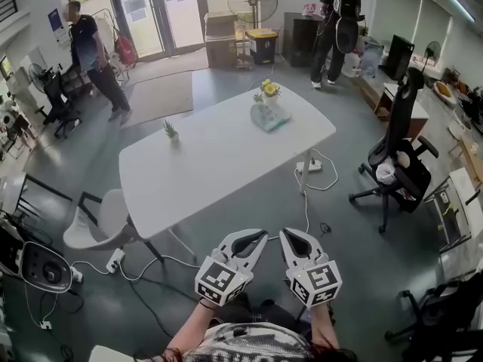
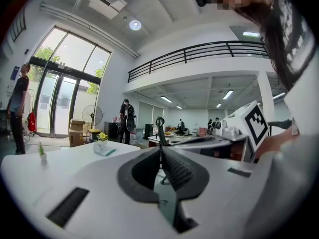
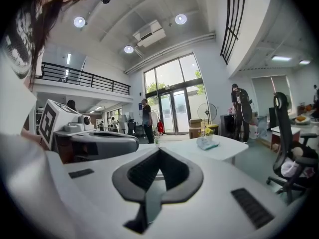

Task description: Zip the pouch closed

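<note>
1. White table [image 1: 204, 164] stands at 12 o'clock fr. both grippers, well apart; pale teal pouch [image 1: 270, 118] lies on its 1 o'clock end, just beside yellow flowers [image 1: 268, 89].
2. L gripper [image 1: 259, 236]: jaws together, nothing betw. them; over the floor.
3. R gripper [image 1: 287, 234]: jaws together, empty; just beside L at its 3 o'clock.
4. Small potted plant [image 1: 170, 130] near table's 10 o'clock edge.

A white worktop [image 1: 219, 157] stands on grey floor [image 1: 355, 232], a black office chair [image 1: 396, 153] beside it, glass doors [image 1: 155, 10] behind.
</note>
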`<state>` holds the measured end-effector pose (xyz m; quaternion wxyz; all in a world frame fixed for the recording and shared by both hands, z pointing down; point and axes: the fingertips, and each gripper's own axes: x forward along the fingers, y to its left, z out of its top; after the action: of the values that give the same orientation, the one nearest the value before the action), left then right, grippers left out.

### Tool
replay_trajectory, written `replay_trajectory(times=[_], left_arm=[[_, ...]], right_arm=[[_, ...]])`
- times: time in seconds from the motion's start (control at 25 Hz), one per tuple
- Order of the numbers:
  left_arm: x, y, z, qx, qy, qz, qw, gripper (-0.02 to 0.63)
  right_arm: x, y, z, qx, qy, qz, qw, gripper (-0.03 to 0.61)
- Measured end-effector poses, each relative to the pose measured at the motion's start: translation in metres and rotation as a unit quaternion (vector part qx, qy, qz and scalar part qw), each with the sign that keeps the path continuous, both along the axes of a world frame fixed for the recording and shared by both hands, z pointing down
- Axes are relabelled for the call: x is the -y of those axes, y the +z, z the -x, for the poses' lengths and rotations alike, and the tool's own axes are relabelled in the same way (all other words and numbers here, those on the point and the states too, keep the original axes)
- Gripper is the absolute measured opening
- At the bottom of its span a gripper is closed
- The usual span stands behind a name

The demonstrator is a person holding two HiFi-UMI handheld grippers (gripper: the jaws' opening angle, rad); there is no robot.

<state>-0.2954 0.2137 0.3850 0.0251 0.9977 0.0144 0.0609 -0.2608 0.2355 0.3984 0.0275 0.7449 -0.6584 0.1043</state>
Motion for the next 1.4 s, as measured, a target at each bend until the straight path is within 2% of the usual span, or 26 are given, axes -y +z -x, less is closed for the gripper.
replay_trajectory(times=[0.32, 0.68, 0.92, 1.24, 1.4], left_arm=[[-0.011, -0.005, -0.033, -0.003, -0.01, 0.0, 0.9999, 0.02], [0.004, 0.004, -0.082, 0.011, -0.009, -0.008, 0.9999, 0.02], [0.042, 0.018, -0.131, 0.017, -0.005, -0.002, 0.9998, 0.02], [0.112, 0.012, -0.225, 0.01, 0.02, 0.002, 0.9998, 0.02], [0.161, 0.017, -0.262, 0.01, 0.009, 0.007, 0.9999, 0.02]], right_arm=[[-0.018, 0.0, -0.035, 0.003, -0.008, 0.002, 1.0, -0.005], [0.002, 0.014, -0.081, 0.015, -0.013, -0.002, 1.0, -0.005], [0.035, 0.03, -0.125, 0.027, -0.009, -0.001, 1.0, -0.005], [0.111, 0.028, -0.219, 0.025, 0.003, 0.015, 1.0, -0.005], [0.153, 0.03, -0.258, 0.024, 0.003, 0.019, 1.0, -0.005]])
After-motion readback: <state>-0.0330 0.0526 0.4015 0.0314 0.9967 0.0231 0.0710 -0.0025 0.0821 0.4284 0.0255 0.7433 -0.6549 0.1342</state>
